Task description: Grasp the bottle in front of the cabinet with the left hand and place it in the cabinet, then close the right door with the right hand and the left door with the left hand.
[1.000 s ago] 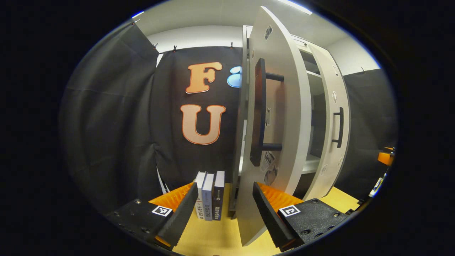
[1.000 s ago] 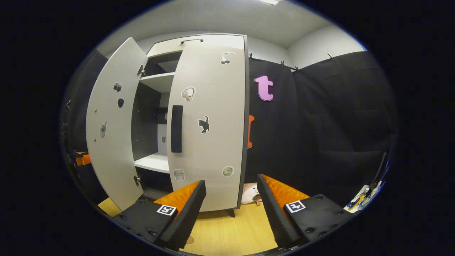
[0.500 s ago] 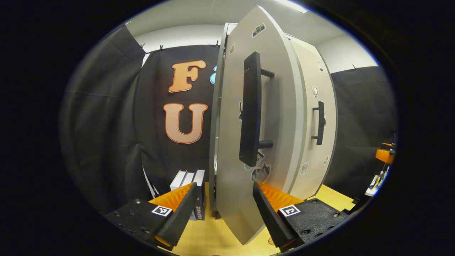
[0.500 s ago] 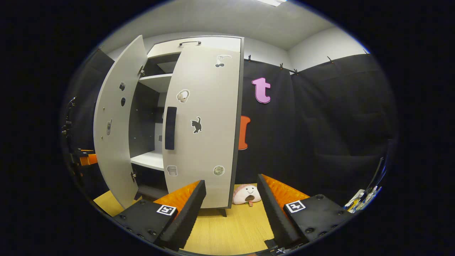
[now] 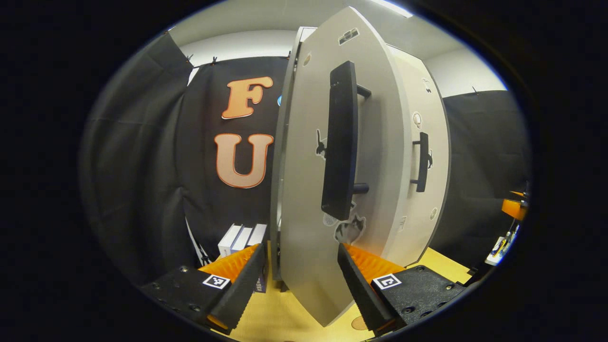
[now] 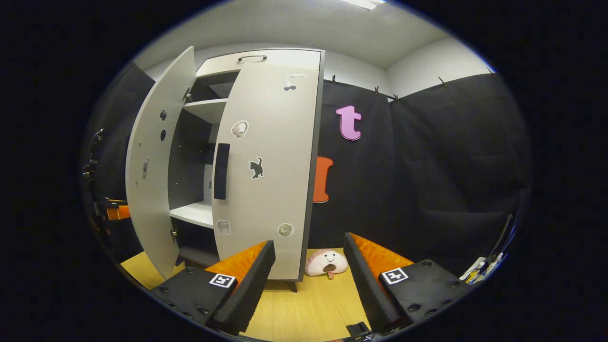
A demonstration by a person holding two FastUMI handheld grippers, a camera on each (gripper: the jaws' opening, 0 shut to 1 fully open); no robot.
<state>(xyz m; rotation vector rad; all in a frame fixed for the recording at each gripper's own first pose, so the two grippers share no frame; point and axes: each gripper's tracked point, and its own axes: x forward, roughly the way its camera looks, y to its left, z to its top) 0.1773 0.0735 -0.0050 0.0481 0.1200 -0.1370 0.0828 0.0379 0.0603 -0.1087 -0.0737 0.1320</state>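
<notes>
The cabinet [image 6: 256, 54] stands on the wooden floor [image 6: 308, 308], and it is the biggest thing here. A second ago its right door [image 6: 266, 166] stood a bit open. Now it looks flat against the cabinet front, so that job seems done.

The left door [image 5: 308, 190] has swung a lot. A second ago it stuck out wide, and you could see the shelves behind it. Now, in the left gripper view, it covers most of the gap, and its black handle [image 5: 339, 142] looks bigger and closer. In the right gripper view, a dark gap and a white shelf [image 6: 194, 213] show between the two doors. So the left door is not shut yet. I think it needs one more push.

I cannot see the bottle. It may be inside the cabinet, but the doors hide that part.

The left hand-held gripper [image 5: 299, 280] has its two fingers spread wide. The bottom edge of the left door sits between them, and they are not squeezing it. The right hand-held gripper [image 6: 308, 285] is spread too and holds nothing. It has backed off from the right door. A small smiling plush toy [image 6: 327, 262] lies on the floor by the cabinet's right bottom corner.
</notes>
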